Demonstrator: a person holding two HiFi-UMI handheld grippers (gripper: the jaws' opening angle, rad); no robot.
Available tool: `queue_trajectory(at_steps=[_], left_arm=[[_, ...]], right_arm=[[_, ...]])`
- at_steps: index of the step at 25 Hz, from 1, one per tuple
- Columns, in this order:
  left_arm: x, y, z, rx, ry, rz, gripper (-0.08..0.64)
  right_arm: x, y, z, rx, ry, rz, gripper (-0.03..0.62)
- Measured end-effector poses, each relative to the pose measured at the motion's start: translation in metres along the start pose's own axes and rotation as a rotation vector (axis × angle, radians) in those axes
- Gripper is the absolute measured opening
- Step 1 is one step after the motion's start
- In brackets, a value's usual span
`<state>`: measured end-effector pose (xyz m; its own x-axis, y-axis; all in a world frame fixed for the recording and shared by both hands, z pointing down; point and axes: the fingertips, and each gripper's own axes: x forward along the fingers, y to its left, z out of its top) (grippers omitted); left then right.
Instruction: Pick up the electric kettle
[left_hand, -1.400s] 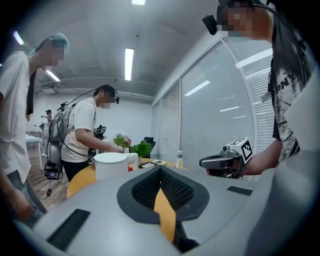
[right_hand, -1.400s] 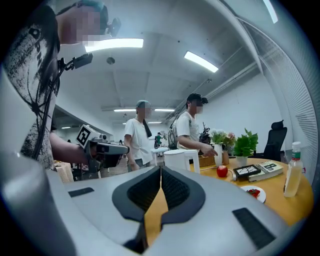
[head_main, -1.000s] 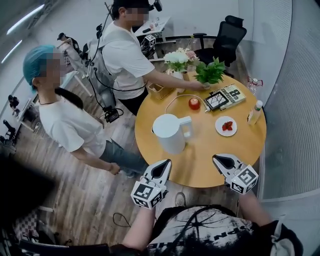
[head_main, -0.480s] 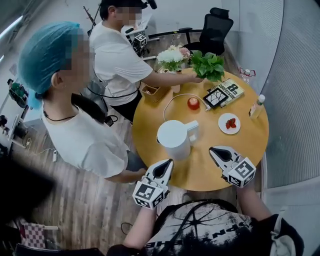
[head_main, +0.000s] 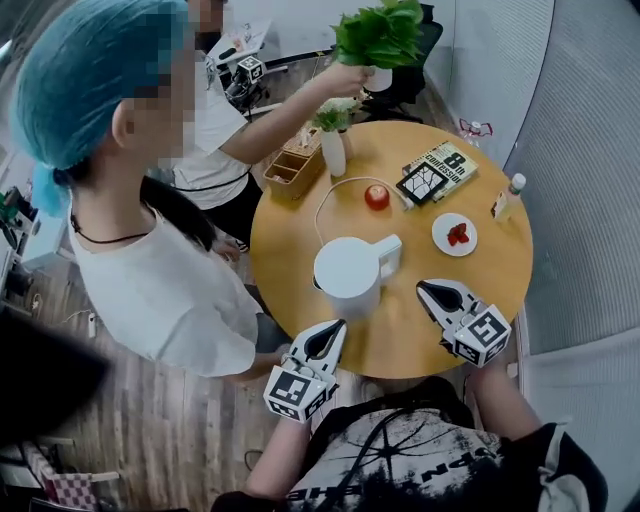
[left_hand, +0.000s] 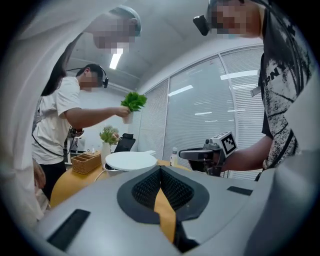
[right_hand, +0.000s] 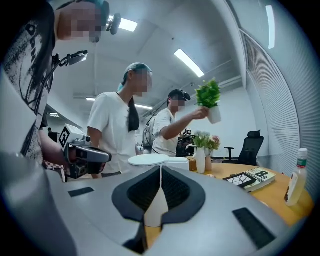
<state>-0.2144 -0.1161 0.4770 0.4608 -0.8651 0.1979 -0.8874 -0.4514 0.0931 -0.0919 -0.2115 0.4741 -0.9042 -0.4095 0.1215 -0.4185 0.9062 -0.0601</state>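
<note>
well, both jaws are clenched on nothing: my left gripper (head_main: 330, 328) and right gripper (head_main: 425, 288) sit at the near edge of the table (head_main: 500, 275). the kettle (head_main: 347, 272) stands just beyond, between them, handle toward the right one. going in closed would shove it over. the cord (head_main: 322, 205) behind it could snag on a lift, and a bystander (head_main: 150, 290) crowds my left. i can read only a big "8" on the book (head_main: 433, 172).

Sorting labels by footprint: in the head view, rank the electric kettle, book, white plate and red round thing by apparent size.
1. electric kettle, though it stands taller and so nearer the camera, which inflates it
2. book
3. white plate
4. red round thing, clearly smallest
</note>
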Motion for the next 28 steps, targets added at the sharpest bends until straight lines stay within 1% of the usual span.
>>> queue_trajectory(at_steps=[5, 11, 12, 15, 21, 23, 28], left_arm=[[0.001, 0.007, -0.009, -0.014, 0.011, -0.004, 0.000], [0.005, 0.019, -0.008, -0.028, 0.021, 0.036, 0.000], [0.006, 0.021, -0.008, -0.031, 0.025, 0.046, 0.000], [0.008, 0.025, -0.010, -0.048, 0.030, 0.076, 0.000], [0.013, 0.025, -0.021, -0.081, 0.055, 0.106, 0.000], [0.015, 0.024, -0.024, -0.089, 0.062, 0.109, 0.000], [0.013, 0.023, -0.033, -0.105, 0.087, 0.119, 0.000]], right_arm=[[0.011, -0.002, -0.008, 0.002, 0.035, -0.010, 0.023], [0.029, -0.015, -0.019, -0.016, 0.083, -0.005, 0.026], [0.032, -0.019, -0.021, -0.018, 0.092, -0.007, 0.036], [0.042, -0.032, -0.032, -0.009, 0.122, -0.013, 0.105], [0.068, -0.053, -0.047, -0.018, 0.163, -0.042, 0.199], [0.079, -0.059, -0.050, -0.027, 0.169, -0.050, 0.211], [0.106, -0.068, -0.055, -0.046, 0.152, -0.089, 0.215]])
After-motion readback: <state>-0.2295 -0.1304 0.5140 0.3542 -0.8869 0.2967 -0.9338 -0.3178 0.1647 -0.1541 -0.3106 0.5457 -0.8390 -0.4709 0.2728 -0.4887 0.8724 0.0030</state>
